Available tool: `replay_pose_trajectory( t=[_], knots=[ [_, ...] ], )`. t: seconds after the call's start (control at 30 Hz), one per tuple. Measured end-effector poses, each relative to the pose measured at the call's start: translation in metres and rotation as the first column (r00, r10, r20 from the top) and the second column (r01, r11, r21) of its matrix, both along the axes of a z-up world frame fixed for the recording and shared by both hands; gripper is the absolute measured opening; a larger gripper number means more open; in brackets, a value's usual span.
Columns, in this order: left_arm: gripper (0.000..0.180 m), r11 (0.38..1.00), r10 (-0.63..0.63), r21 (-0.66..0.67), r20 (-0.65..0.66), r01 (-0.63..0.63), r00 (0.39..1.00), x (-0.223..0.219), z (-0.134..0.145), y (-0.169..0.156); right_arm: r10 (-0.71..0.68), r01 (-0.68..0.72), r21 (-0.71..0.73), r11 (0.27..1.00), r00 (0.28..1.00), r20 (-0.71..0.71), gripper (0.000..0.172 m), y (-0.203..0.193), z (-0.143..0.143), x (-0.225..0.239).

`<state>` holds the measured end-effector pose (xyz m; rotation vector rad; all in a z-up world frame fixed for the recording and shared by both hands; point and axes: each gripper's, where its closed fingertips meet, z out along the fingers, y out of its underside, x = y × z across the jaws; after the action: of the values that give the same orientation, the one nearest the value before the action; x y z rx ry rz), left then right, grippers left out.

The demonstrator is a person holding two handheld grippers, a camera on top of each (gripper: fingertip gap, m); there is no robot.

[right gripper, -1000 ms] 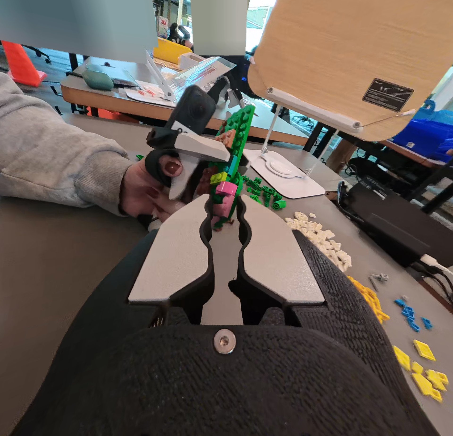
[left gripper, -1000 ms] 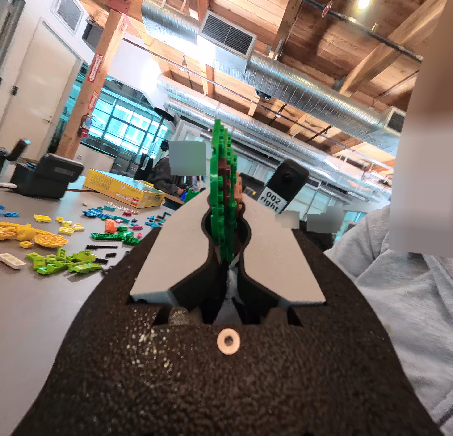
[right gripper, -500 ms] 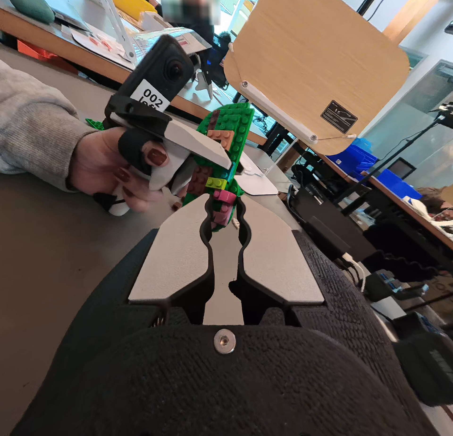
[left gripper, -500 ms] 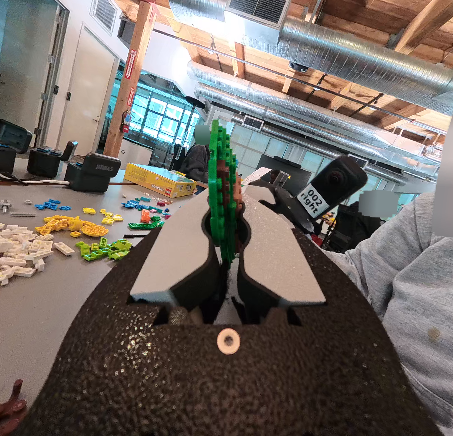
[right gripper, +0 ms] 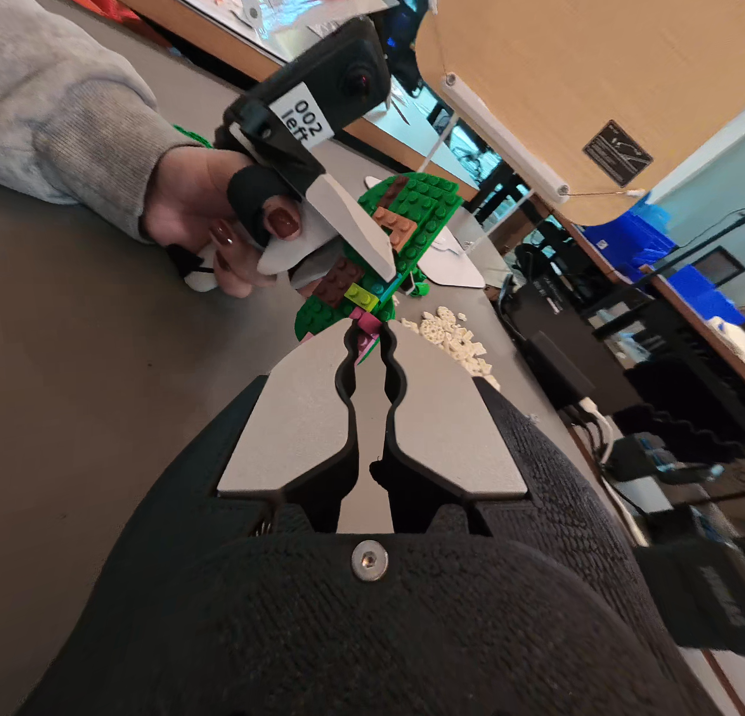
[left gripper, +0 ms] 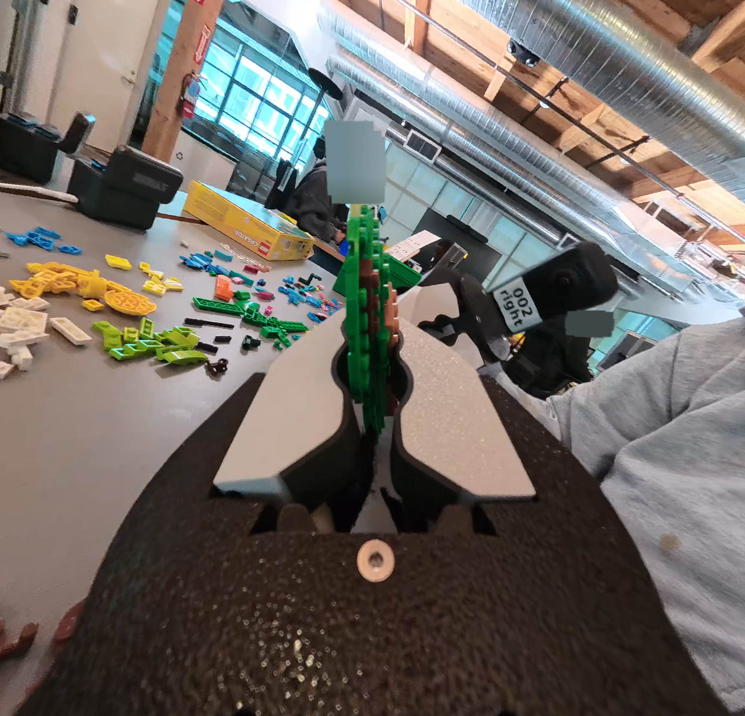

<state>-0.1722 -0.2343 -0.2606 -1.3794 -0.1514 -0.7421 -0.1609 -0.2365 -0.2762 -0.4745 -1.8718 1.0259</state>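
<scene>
Two grippers share one studded green plastic brick plate [right gripper: 419, 209], the left gripper [left gripper: 369, 330] clamped on its edge, the right gripper [right gripper: 369, 326] just below, pinching the small pink brick [right gripper: 365, 322] at the plate's lower end above the grey table [right gripper: 100, 354].

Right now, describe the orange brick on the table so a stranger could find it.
On the grey table, look near the yellow box, among the loose bricks. The orange brick lies just beyond a long green plate, the only orange piece among blue, pink and green ones.
</scene>
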Motion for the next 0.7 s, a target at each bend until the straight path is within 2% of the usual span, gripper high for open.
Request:
replay_pose_trajectory(
  t=[0.07,0.13,0.23,0.37,0.43,0.57,0.63,0.7],
  knots=[
    [0.013,1.0,0.022,0.006,0.004,-0.022,1.0,-0.003,0.001,-0.001,-0.024,0.025,-0.02,0.999,1.0,0.008,0.008,0.0,0.001,-0.002],
    [0.013,1.0,0.015,0.02,0.027,-0.016,1.0,-0.005,0.003,-0.002,-0.009,0.016,-0.145,0.989,0.999,0.051,0.008,-0.001,0.004,-0.004],
    [0.014,0.999,0.012,0.034,0.039,-0.013,0.999,-0.006,0.005,-0.004,0.054,-0.01,-0.349,0.937,0.992,0.117,0.008,-0.002,0.007,-0.005],
    [0.013,0.999,0.008,0.048,0.041,-0.01,0.999,-0.006,0.007,-0.005,0.139,-0.036,-0.518,0.855,0.977,0.163,0.009,-0.003,0.01,-0.004],
    [0.013,0.998,-0.001,0.07,0.038,-0.002,0.999,-0.005,0.01,-0.007,0.175,-0.048,-0.573,0.818,0.97,0.167,0.009,-0.005,0.013,-0.003],
    [0.013,0.992,-0.011,0.124,0.027,0.008,1.0,-0.003,0.016,-0.011,0.193,-0.069,-0.591,0.803,0.97,0.149,0.005,-0.006,0.019,0.0],
    [0.013,0.989,-0.022,0.147,0.017,0.019,1.0,-0.001,0.019,-0.013,0.209,-0.051,-0.602,0.797,0.958,0.195,0.026,-0.007,0.015,0.0],
    [0.013,0.991,-0.015,0.134,-0.019,0.017,1.0,0.002,0.017,-0.011,0.254,-0.05,-0.601,0.798,0.932,0.26,0.035,-0.016,0.006,0.002]
  ],
)
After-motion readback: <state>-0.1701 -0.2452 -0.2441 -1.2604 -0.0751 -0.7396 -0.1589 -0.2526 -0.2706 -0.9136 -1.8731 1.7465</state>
